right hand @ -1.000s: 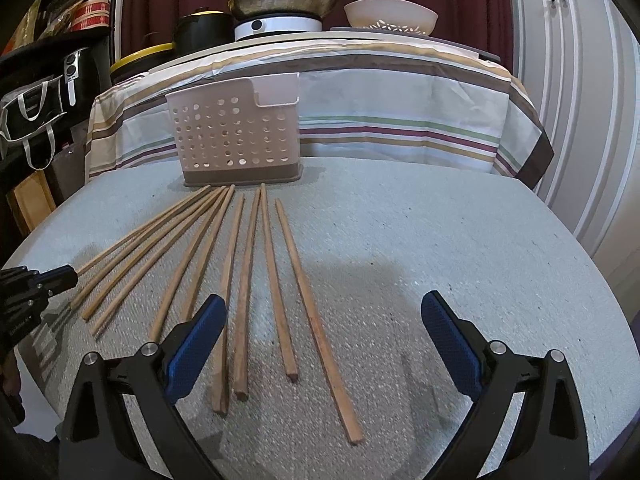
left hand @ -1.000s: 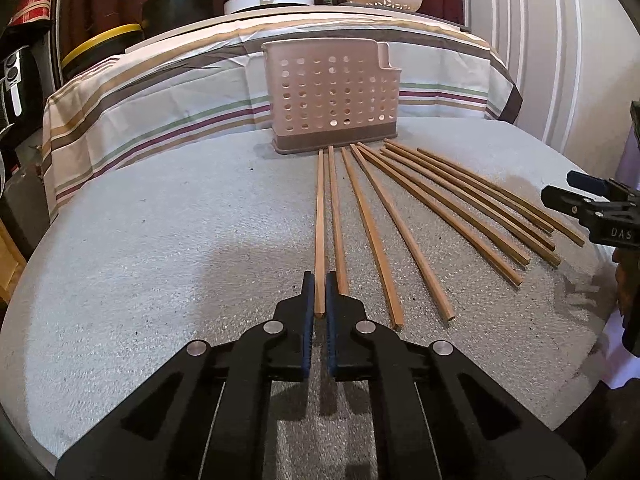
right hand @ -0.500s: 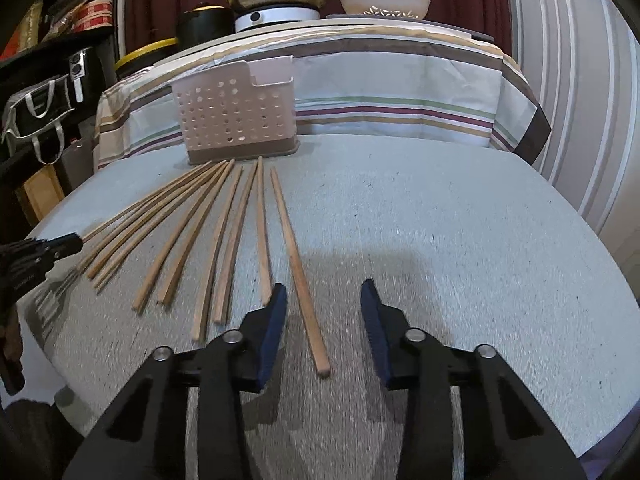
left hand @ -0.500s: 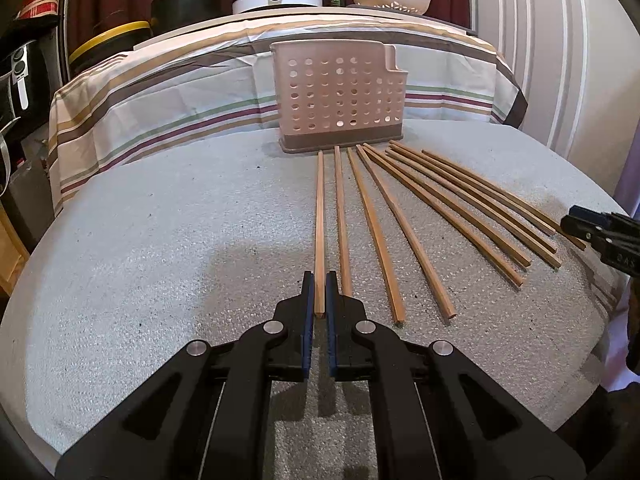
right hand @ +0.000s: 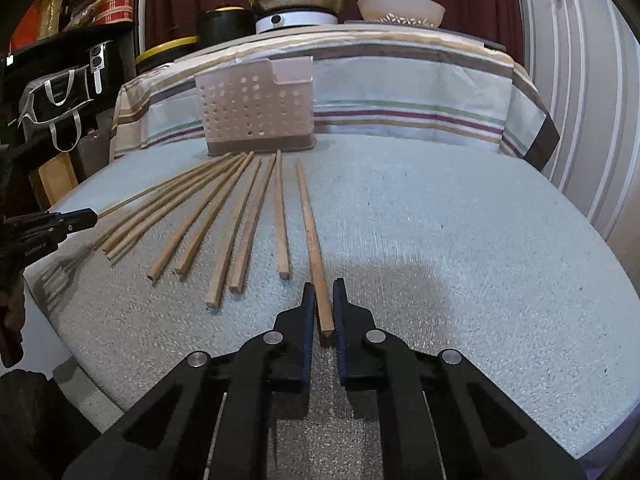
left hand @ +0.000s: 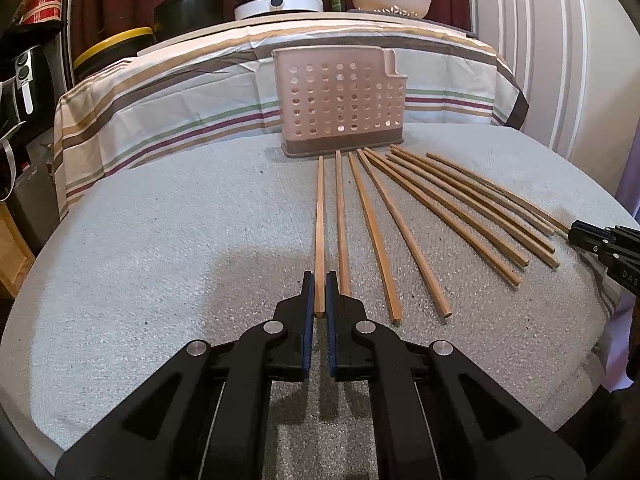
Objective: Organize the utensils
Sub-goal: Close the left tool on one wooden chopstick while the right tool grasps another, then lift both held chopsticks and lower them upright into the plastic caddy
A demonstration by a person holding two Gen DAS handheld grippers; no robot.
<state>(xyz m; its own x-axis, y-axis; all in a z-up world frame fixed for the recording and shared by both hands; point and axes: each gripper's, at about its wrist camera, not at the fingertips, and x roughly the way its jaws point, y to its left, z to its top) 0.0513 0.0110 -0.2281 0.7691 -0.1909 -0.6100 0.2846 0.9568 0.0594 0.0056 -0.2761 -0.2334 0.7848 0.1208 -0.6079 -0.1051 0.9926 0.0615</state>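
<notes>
Your left gripper (left hand: 319, 294) pinches the leftmost slim wooden chopstick (left hand: 320, 216); your right gripper (right hand: 323, 300) pinches the rightmost one (right hand: 310, 224). Both sticks run near-to-far toward the perforated pink plastic caddy (left hand: 340, 100) on the pale grey round tabletop (left hand: 160, 240). Behind it hangs a striped cloth (left hand: 180, 112).
</notes>
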